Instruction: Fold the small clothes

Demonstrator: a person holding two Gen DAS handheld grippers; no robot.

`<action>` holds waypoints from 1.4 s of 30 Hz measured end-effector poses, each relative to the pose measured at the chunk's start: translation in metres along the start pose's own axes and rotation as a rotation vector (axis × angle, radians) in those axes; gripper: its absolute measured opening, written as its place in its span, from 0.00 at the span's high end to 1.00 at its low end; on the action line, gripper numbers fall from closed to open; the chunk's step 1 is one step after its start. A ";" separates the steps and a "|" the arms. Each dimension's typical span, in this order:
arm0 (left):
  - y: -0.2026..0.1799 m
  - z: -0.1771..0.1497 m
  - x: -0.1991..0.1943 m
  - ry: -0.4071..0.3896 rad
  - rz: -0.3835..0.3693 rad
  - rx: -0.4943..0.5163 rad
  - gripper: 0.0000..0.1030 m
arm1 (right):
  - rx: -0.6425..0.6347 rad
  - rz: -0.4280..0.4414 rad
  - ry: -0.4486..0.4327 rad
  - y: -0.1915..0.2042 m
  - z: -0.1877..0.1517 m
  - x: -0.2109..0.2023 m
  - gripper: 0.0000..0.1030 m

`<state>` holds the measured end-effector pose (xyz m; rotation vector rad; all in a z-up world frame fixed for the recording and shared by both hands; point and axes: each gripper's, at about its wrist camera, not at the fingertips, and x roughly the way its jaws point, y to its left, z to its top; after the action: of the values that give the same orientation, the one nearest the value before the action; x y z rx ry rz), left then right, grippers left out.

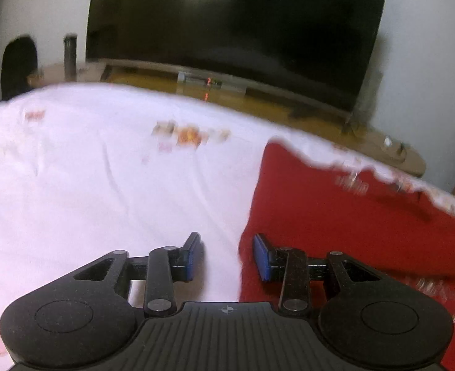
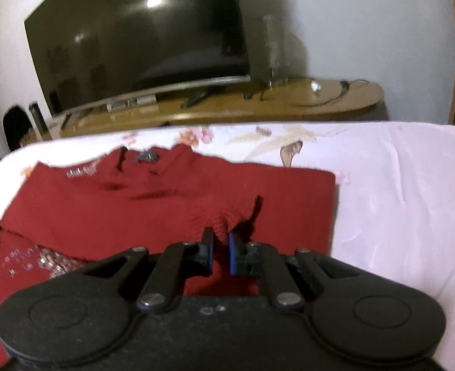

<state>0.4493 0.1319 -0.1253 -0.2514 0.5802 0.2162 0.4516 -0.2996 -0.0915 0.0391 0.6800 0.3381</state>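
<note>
Garment on bedsheet, television on cabinet behind

Both wrist views low over the bed sheet, facing the television, sharing the red garment

The right gripper is pinching a raised fold of the red garment, its jaws nearly together. The garment is lying on a white floral sheet, with a dark television standing behind.
</note>
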 end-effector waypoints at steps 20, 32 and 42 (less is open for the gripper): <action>-0.045 0.058 0.119 0.038 -0.170 0.144 0.63 | 0.073 0.011 -0.053 -0.015 0.012 0.016 0.73; -0.049 0.055 0.118 0.019 -0.091 0.159 0.64 | -0.018 -0.074 -0.092 -0.005 0.018 0.023 0.96; -0.054 0.056 0.120 0.032 -0.067 0.203 0.64 | -0.047 -0.124 -0.052 -0.009 0.013 0.031 0.98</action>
<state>0.5907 0.1125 -0.1385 -0.0779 0.6202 0.0879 0.4845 -0.2972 -0.1014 -0.0386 0.6202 0.2327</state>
